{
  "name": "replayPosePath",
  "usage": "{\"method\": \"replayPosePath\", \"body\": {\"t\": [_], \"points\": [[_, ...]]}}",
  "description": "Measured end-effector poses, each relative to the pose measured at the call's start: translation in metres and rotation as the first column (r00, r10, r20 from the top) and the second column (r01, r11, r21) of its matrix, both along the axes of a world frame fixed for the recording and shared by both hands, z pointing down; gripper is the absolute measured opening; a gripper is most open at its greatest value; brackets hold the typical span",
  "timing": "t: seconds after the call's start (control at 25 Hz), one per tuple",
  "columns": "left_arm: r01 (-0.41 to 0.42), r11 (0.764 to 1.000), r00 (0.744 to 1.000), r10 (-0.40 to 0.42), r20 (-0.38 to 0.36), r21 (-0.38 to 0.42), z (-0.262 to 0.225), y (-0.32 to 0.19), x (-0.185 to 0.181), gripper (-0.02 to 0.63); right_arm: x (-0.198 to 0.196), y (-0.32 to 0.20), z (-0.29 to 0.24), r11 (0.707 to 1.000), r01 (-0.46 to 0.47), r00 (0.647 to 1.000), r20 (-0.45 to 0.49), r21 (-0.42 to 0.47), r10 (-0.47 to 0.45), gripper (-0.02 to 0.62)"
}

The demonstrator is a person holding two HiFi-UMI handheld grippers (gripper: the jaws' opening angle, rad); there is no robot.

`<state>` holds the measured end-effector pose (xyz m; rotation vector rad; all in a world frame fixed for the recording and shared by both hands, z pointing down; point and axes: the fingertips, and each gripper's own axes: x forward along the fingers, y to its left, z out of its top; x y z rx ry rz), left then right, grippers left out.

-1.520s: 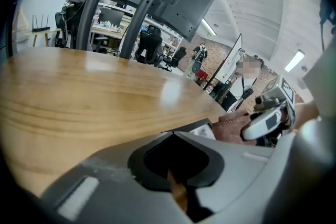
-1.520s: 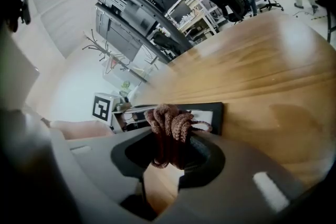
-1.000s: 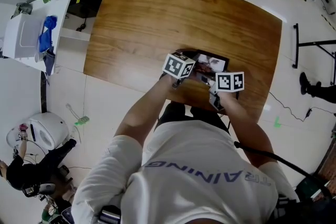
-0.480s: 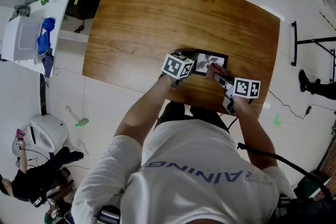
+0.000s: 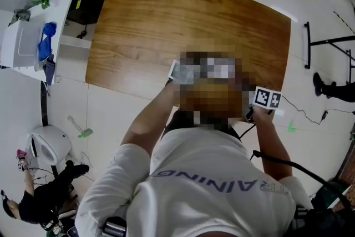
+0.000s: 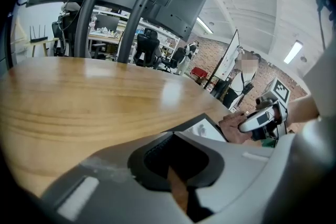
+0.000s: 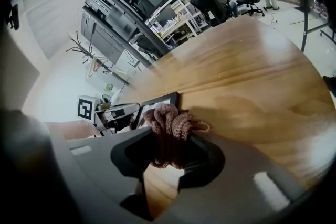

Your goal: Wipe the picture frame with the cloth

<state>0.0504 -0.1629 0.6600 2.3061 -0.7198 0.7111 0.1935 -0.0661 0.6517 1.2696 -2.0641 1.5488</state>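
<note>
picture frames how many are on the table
1. The picture frame lies flat on the wooden table by the person's edge, next to the cloth held in the right claw. The head view is blurred over that spot, so it cannot confirm.

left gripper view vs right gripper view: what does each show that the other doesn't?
Left gripper view only: the right gripper, seen from outside. Right gripper view only: the left gripper beside the frame. Both: the picture frame lying on the wooden table, and the cloth clamped in the right jaws at the frame.
</note>
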Motion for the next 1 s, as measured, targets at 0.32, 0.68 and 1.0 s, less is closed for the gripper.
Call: {"method": "replayPosePath", "body": {"t": [0.32,0.68,1.0], "points": [[0.170,0.975,0.982,-0.157,-0.102,0.140,-0.059,-0.008,-0.033,0.006,0.036,-0.036,-0.108,0.899,-0.109,0.988,-0.051,0.425,0.144,0.120],[0.358,0.819,0.929,-0.263,-0.260,0.449,-0.257,-0.002,-0.087,0.005,0.082,-0.057,-0.264,0.670,-0.081,0.949,-0.148,0.738,0.277,0.118],[0.357,0.752,0.931,-0.237,-0.278,0.554,-0.300,0.003,-0.090,0.006,0.081,-0.053,-0.293,0.613,-0.047,0.942,-0.169,0.788,0.290,0.115]]}}
